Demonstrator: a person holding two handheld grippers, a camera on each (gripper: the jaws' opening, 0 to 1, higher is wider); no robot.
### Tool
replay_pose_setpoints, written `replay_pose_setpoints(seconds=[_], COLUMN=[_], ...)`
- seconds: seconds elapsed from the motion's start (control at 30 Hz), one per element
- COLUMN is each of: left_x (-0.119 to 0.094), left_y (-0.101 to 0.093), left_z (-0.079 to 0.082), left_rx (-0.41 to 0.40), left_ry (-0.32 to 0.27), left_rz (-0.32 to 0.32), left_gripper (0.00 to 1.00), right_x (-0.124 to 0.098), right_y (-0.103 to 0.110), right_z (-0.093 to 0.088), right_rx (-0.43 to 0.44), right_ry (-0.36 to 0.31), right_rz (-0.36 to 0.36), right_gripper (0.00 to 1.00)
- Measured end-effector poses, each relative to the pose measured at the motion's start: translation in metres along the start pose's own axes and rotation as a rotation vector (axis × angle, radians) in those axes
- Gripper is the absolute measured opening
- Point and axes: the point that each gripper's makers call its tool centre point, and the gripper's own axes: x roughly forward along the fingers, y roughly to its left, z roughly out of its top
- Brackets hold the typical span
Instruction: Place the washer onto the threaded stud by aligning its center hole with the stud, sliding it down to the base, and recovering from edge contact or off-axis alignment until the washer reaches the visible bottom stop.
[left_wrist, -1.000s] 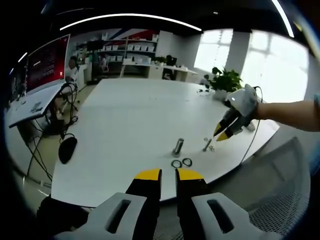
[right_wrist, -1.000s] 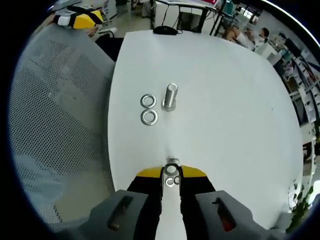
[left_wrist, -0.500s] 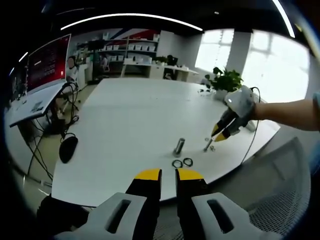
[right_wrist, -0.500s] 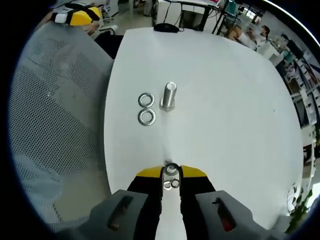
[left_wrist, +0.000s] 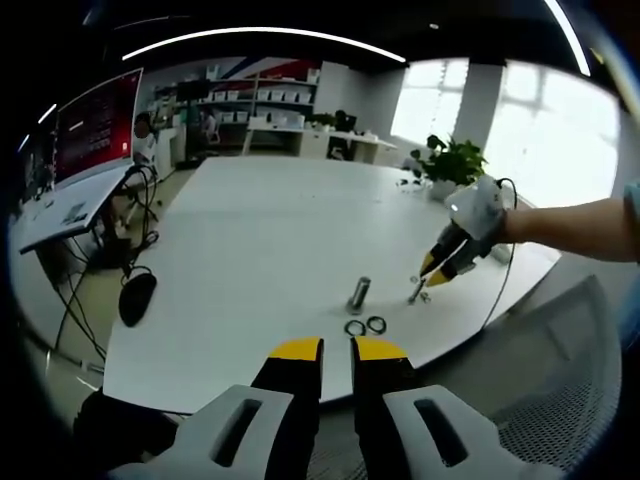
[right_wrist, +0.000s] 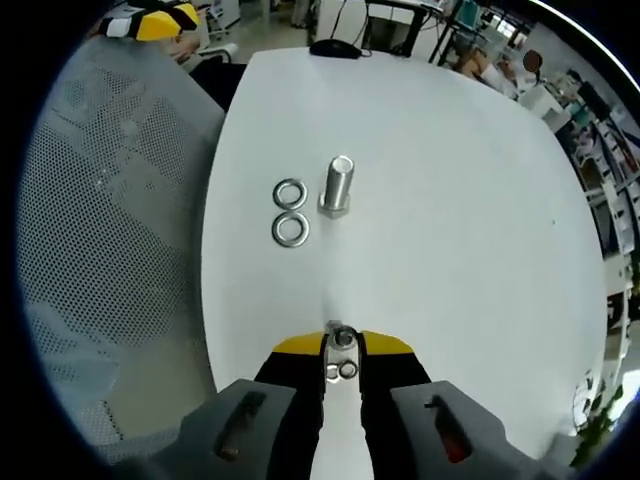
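From my left tongs (left_wrist: 337, 349), hanging just off the near edge of the white counter (left_wrist: 260, 230), I see the jaws nearly pressed together with only a thin slit between them and nothing in it. Near that edge stands the threaded stud (left_wrist: 358, 294), upright, with two washers (left_wrist: 364, 326) lying flat just beside it, toward the edge, touching each other but not the stud. My right tongs (left_wrist: 436, 276) come in from the counter's right side, tips down at a second bolt (left_wrist: 414, 291) that lies on the surface. Through the right gripper view, the right tongs (right_wrist: 342, 346) are close together around that bolt (right_wrist: 342, 340) and some small rings by it; I cannot tell whether they truly pinch it. Ahead, the stud (right_wrist: 338, 186) stands bare, the washers (right_wrist: 289, 211) beside it on the edge side. A potted plant (left_wrist: 449, 161) sits at the far right corner, and a mesh chair (right_wrist: 110, 240) stands off the counter's edge.
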Motion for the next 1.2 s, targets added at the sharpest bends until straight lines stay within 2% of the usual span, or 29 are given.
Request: replay_pose_setpoints(seconds=[0.57, 0.9, 0.97, 1.07, 1.13, 1.2], left_x=[0.0, 0.0, 0.0, 0.0, 0.0, 0.0], left_y=[0.0, 0.0, 0.0, 0.0, 0.0, 0.0], left_z=[-0.002, -0.003, -0.003, -0.003, -0.003, -0.003], left_rx=[0.0, -0.001, -0.001, -0.001, -0.002, -0.002], left_ry=[0.011, 0.016, 0.017, 0.018, 0.018, 0.016], left_rz=[0.0, 0.002, 0.002, 0.002, 0.003, 0.002], left_gripper=[0.09, 0.09, 0.09, 0.09, 0.09, 0.09], right_x=[0.03, 0.038, 0.038, 0.038, 0.038, 0.038], right_y=[0.016, 0.017, 0.024, 0.021, 0.019, 0.017], right_z=[-0.018, -0.025, -0.026, -0.028, -0.029, -0.029], right_rx=[-0.014, -0.013, -0.041, -0.065, -0.066, -0.026], right_ry=[0.056, 0.065, 0.068, 0.063, 0.063, 0.046], right_rz=[0.049, 0.062, 0.116, 0.099, 0.085, 0.079], right_gripper=[0.12, 0.13, 0.13, 0.14, 0.21, 0.29])
